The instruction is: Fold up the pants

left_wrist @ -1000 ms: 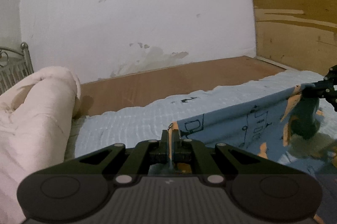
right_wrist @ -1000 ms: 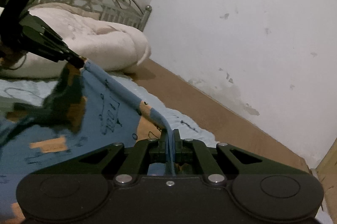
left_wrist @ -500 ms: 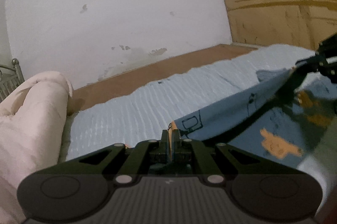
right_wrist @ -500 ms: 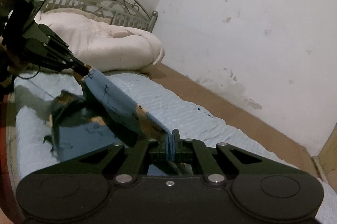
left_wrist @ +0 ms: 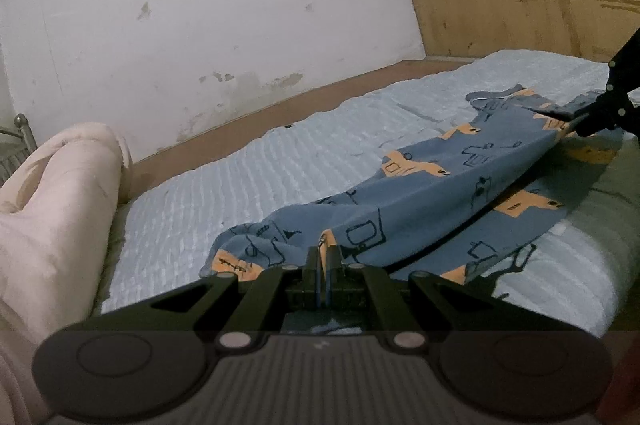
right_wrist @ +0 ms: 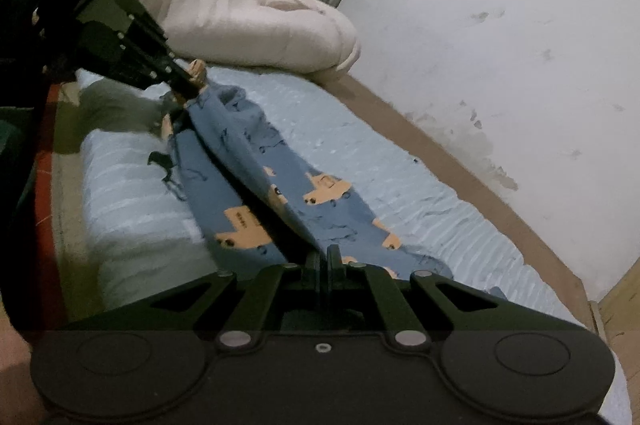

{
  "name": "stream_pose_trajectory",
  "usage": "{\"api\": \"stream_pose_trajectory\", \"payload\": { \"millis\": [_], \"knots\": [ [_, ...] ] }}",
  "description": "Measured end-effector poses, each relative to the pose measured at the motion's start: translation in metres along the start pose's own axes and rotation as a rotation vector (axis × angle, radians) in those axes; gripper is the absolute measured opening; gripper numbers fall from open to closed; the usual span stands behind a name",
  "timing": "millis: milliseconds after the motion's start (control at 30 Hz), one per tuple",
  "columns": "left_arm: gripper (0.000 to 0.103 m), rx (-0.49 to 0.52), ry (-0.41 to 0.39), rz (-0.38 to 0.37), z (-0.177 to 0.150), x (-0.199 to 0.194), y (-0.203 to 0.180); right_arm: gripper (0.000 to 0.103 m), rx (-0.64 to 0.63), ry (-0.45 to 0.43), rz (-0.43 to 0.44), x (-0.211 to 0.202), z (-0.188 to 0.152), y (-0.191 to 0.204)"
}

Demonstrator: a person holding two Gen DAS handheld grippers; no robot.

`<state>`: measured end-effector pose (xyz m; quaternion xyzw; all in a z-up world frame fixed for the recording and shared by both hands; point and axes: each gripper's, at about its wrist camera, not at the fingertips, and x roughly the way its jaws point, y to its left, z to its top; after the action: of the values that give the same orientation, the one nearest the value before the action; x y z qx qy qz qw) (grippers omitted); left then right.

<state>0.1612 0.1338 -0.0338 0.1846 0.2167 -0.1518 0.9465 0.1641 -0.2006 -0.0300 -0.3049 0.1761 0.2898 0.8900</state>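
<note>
Left tool [left_wrist: 322, 257] is clenched on the near edge of the blue pants [left_wrist: 420, 193], which stretch away rightward across the bed [left_wrist: 280, 161] to the right tool [left_wrist: 576, 121].

From the right wrist, right tool [right_wrist: 324, 261] pinches the pants [right_wrist: 280, 185]; their length runs up-left to the left tool [right_wrist: 192, 85].
</note>
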Motion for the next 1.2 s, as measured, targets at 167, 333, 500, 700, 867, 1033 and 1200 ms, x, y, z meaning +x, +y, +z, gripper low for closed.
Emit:
{"api": "stream_pose_trajectory", "payload": {
  "millis": [167, 333, 500, 700, 867, 1033, 1200],
  "knots": [
    [0.0, 0.002, 0.034, -0.022, -0.011, 0.001, -0.001, 0.0, -0.028, 0.031, 0.019, -0.01, -0.006, 0.008],
    [0.0, 0.002, 0.061, -0.022, -0.019, 0.004, -0.007, 0.0, -0.03, 0.095, 0.055, 0.001, -0.021, 0.019],
    [0.008, -0.013, 0.082, -0.015, -0.017, 0.002, -0.009, 0.002, 0.016, 0.111, 0.077, 0.007, -0.027, 0.016],
    [0.082, -0.071, 0.063, 0.041, -0.016, -0.014, -0.023, 0.06, 0.165, 0.044, 0.081, -0.008, -0.036, 0.001],
    [0.102, -0.241, 0.062, 0.037, -0.003, -0.019, -0.037, 0.102, 0.304, -0.019, 0.006, -0.043, -0.055, -0.025],
    [0.102, -0.427, 0.016, -0.041, 0.025, -0.009, -0.065, 0.102, 0.501, 0.01, -0.105, -0.07, -0.092, -0.075],
    [0.102, -0.437, -0.022, -0.165, 0.061, 0.015, -0.109, 0.102, 0.754, 0.094, -0.228, -0.085, -0.142, -0.14]
  ]
}}
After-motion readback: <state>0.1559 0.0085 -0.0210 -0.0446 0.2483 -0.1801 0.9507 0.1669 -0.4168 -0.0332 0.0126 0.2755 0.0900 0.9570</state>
